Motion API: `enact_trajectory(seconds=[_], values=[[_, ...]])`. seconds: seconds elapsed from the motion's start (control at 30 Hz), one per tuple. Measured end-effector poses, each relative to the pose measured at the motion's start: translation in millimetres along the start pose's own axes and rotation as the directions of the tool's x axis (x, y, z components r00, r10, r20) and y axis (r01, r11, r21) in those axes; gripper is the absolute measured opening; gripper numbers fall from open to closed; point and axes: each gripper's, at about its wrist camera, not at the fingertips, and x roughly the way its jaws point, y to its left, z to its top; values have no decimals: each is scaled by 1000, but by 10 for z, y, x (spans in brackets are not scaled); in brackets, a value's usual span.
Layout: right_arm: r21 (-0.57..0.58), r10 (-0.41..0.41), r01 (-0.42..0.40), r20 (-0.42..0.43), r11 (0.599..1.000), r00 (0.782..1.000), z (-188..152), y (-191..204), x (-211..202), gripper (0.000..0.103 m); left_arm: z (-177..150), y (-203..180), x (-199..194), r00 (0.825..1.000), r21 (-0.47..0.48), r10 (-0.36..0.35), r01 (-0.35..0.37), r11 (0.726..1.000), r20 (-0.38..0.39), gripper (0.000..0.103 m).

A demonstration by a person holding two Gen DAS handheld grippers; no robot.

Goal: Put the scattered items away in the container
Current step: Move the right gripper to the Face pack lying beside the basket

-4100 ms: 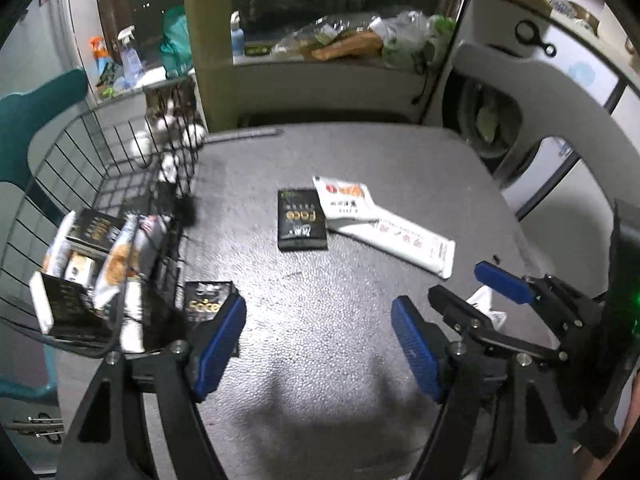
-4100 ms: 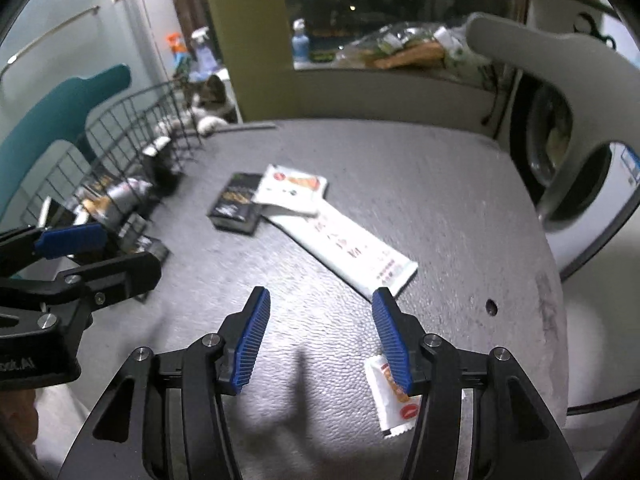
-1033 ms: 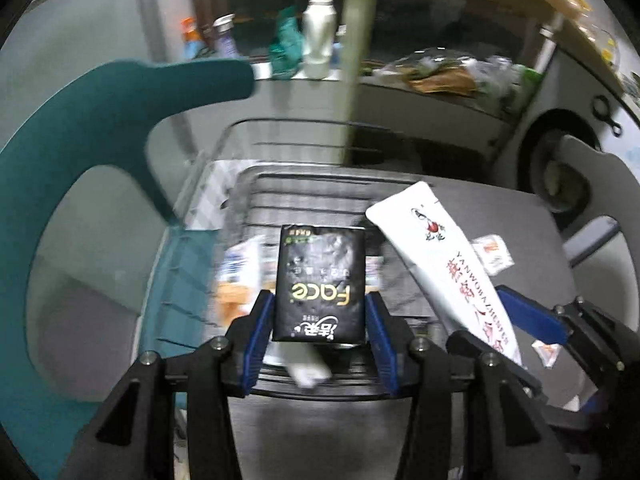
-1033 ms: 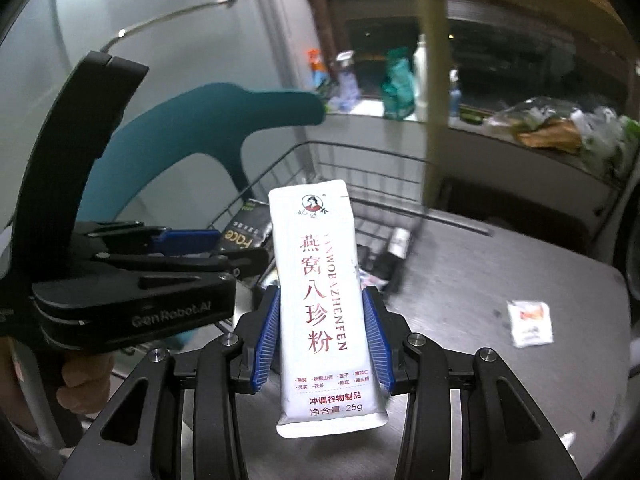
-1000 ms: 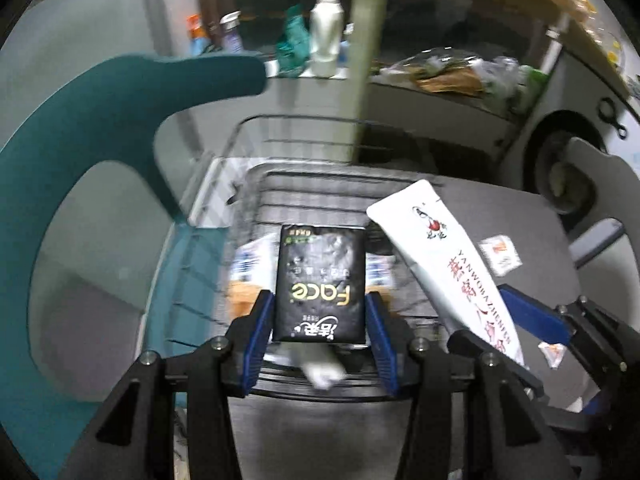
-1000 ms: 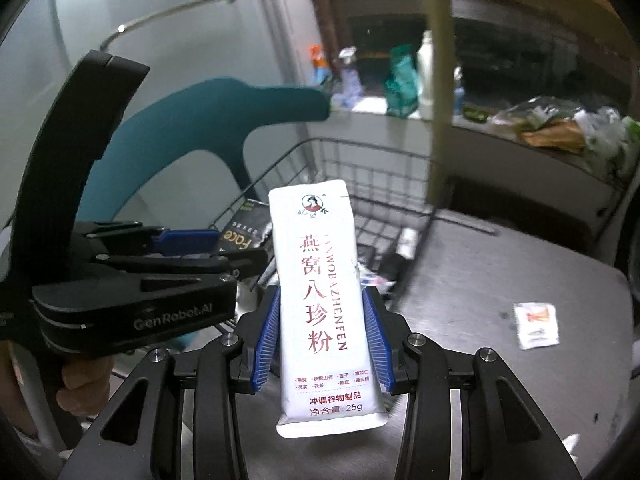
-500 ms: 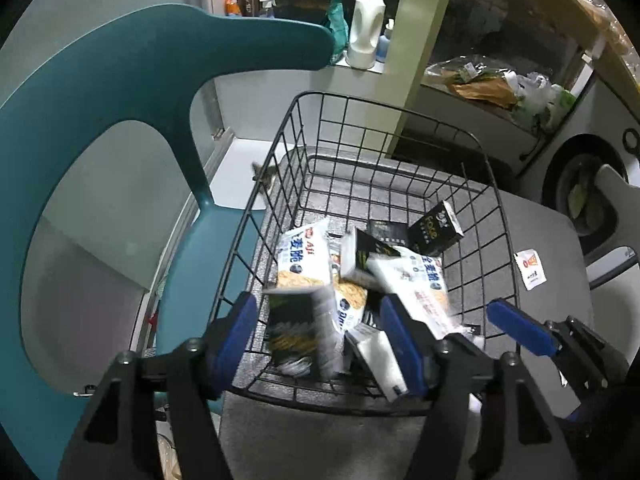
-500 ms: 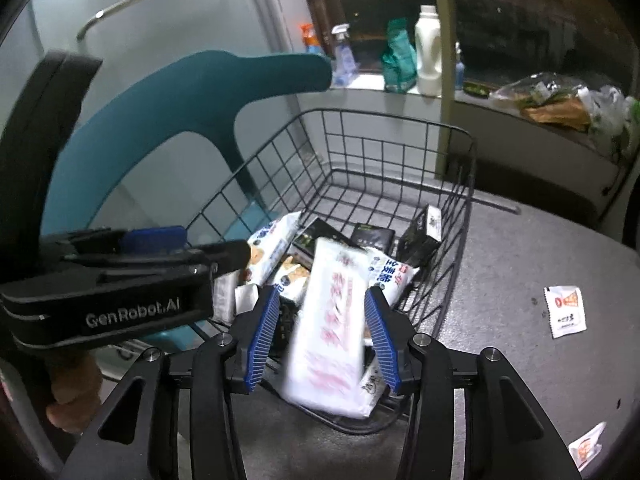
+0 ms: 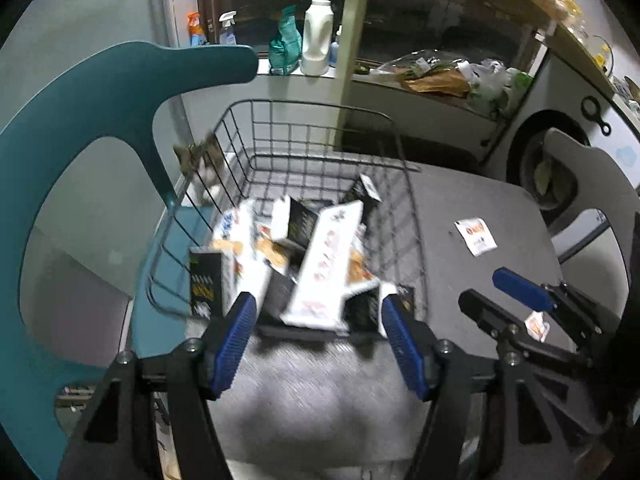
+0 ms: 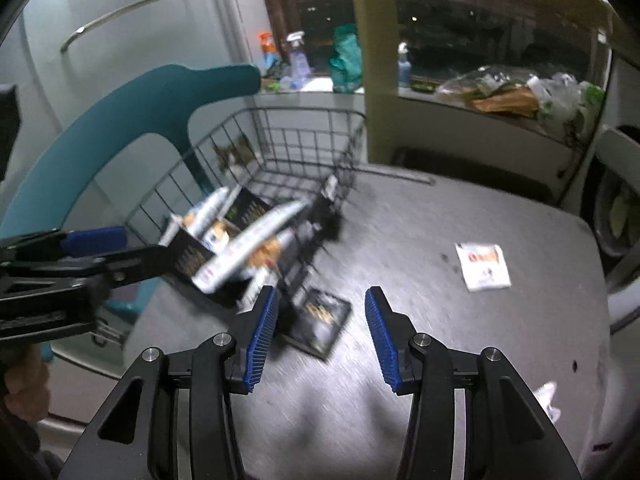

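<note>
Before my right gripper (image 10: 318, 334) the grey table (image 10: 460, 320) lies free up to a white sachet (image 10: 483, 266). Leftward, the wire basket (image 10: 304, 120) and a black packet (image 10: 322, 320) beside it block me.

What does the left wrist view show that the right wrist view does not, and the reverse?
Only the left wrist view shows a white bottle on the ledge and a tiny sachet beside the right tongs.

Only the right wrist view shows a black packet lying on the table outside the basket, and a grab bar on the wall.

Both show the wire basket holding packets with a long white sachet on top, a small white sachet on the grey table, and the teal chair. Both tongs are open and empty.
</note>
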Motion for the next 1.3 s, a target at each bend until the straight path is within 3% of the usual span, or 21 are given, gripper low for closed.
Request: enact_trajectory(seconds=[0.1, 0.2, 0.3, 0.47, 0.73, 1.0, 1.3], values=[[3, -8, 9, -30, 1000, 1000, -210, -91, 29, 49, -189, -130, -10, 1000, -4, -2, 2, 1000, -12, 70], [11, -1, 1, -59, 1000, 998, -406, -132, 146, 49, -352, -229, 36, 999, -2, 43, -44, 999, -12, 70], [14, 27, -26, -73, 1000, 997, -566, -124, 300, 49, -551, -193, 229, 997, -29, 40, -41, 999, -61, 70], [-8, 41, -42, -78, 999, 996, -668, 17, 580, 49, -745, -46, 548, 987, -28, 118, -122, 992, -105, 70], [-13, 27, -29, -90, 1000, 996, -701, 193, 917, 49, -760, 165, 791, 985, -46, 118, -125, 991, -127, 70], [-13, -47, 46, -70, 999, 996, -659, 240, 1085, 54, -714, 203, 845, 987, -42, 90, -96, 994, -133, 70], [22, -42, 43, -57, 999, 997, -536, 198, 1279, 55, -715, 279, 908, 986, -48, 90, -98, 994, -142, 70]])
